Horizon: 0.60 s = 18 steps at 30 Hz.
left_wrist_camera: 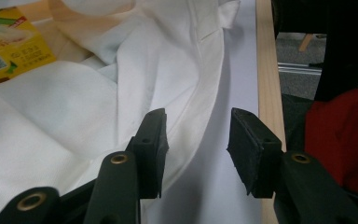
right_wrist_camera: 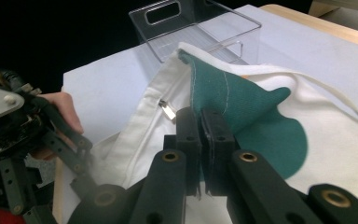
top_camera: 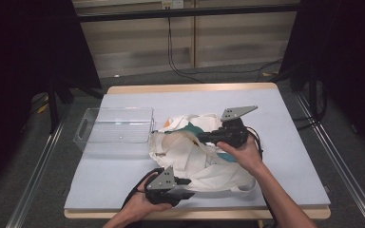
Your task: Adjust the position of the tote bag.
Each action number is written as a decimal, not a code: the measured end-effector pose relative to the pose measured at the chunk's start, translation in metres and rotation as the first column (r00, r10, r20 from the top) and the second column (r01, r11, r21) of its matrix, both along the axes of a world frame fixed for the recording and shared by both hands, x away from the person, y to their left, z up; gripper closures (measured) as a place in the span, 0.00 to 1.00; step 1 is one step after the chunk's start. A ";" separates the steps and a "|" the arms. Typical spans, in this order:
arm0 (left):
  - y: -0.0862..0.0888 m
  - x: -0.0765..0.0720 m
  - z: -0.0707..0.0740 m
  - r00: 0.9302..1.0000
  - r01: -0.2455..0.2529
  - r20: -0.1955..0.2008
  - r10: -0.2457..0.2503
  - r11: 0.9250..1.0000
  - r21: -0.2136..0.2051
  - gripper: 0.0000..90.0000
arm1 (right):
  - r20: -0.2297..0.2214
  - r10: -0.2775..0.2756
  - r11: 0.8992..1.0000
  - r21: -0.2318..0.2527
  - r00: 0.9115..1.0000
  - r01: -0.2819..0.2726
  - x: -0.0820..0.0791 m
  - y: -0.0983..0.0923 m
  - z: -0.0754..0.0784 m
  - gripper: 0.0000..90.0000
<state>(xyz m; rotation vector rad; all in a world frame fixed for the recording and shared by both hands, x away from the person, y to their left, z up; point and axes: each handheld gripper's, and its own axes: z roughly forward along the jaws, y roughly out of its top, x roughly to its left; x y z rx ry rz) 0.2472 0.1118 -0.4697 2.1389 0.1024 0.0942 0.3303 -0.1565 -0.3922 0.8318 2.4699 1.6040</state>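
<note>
A white cloth bag point(top_camera: 204, 164) with teal patches point(right_wrist_camera: 261, 130) lies crumpled in the middle of the table. My right gripper point(top_camera: 200, 137) point(right_wrist_camera: 200, 119) is shut on the bag's upper rim where the teal cloth starts, holding that rim raised. A small metal zip pull point(right_wrist_camera: 168, 111) hangs just left of the jaws. My left gripper point(top_camera: 190, 188) point(left_wrist_camera: 198, 149) stands open at the bag's front hem point(left_wrist_camera: 205, 93), which lies against its left jaw. A yellow box point(left_wrist_camera: 9, 42) shows inside the bag's mouth.
A clear plastic bin point(top_camera: 116, 124) point(right_wrist_camera: 196, 28) stands to the left of the bag on the pale mat point(top_camera: 123, 166). The table's wooden front edge point(left_wrist_camera: 268, 70) runs close beside the left gripper. Dark stands flank the table.
</note>
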 end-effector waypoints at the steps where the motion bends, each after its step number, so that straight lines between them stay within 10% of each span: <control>1: -0.001 0.001 -0.001 1.000 0.011 0.001 -0.011 1.000 -0.004 0.64 | -0.002 -0.004 1.000 0.000 1.000 0.004 0.001 -0.001 0.000 0.96; 18: -0.024 0.002 -0.009 0.998 0.054 0.034 -0.057 0.994 0.094 0.54 | 0.018 -0.064 0.998 -0.007 0.998 0.064 0.027 -0.021 0.005 0.96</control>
